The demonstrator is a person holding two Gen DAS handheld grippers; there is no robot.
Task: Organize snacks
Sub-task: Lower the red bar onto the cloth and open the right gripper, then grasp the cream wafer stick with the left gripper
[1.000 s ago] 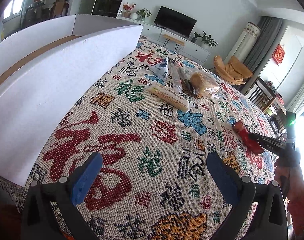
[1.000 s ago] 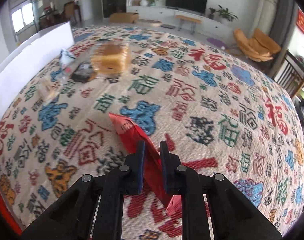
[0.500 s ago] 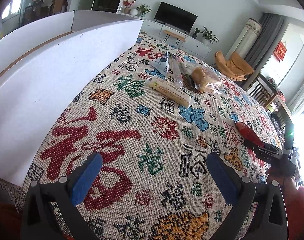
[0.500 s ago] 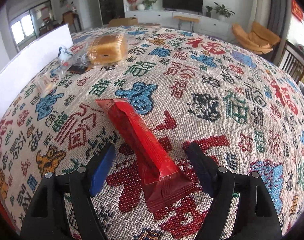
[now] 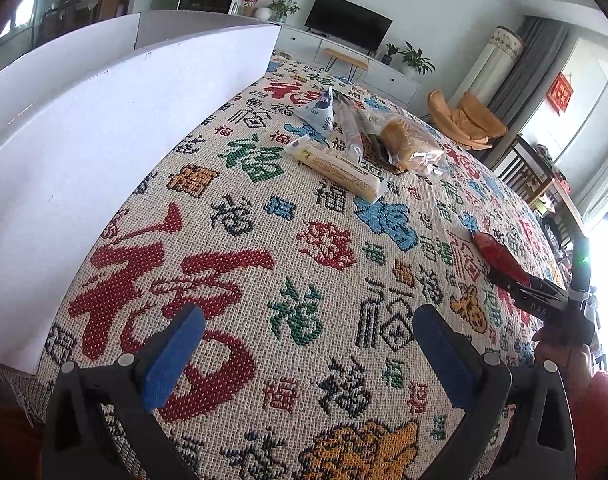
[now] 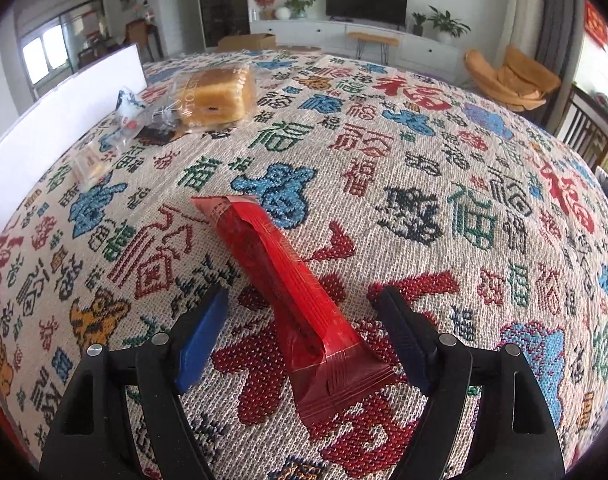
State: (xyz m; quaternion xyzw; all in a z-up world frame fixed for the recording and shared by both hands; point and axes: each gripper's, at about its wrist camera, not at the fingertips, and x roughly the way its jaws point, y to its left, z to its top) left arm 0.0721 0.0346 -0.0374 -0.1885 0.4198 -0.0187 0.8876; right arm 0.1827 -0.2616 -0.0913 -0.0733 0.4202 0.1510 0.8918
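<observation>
From the left wrist camera we've got our left gripper (image 5: 304, 344) hanging over the patterned tablecloth (image 5: 240, 240) with its jaws spread wide, nothing between the two blue pads (image 5: 172, 356). Counting snacks in the far pile: one long yellow wafer pack (image 5: 336, 164) lying closest, one little blue triangular pouch (image 5: 318, 114) behind it, two slim stick packs (image 5: 352, 128) side by side, and one bagged bread loaf (image 5: 408, 144) on the right. That's five, all touching or just beside each other. One big white box (image 5: 116, 120) stands along the left side of the cloth. Off to the right, well apart from the pile, there's one red snack bar (image 5: 500, 258) with the right gripper (image 5: 532, 296) right at its near end.

From the right wrist camera, our right gripper (image 6: 304, 332) has its jaws apart too, and the red snack bar (image 6: 288, 292) lies flat on the cloth between them, not touching either pad as far as we can see. The bread loaf (image 6: 216, 94) and the rest of the pile sit far back on the left, next to the white box (image 6: 56, 128); the smaller packs are too blurry to count here.
</observation>
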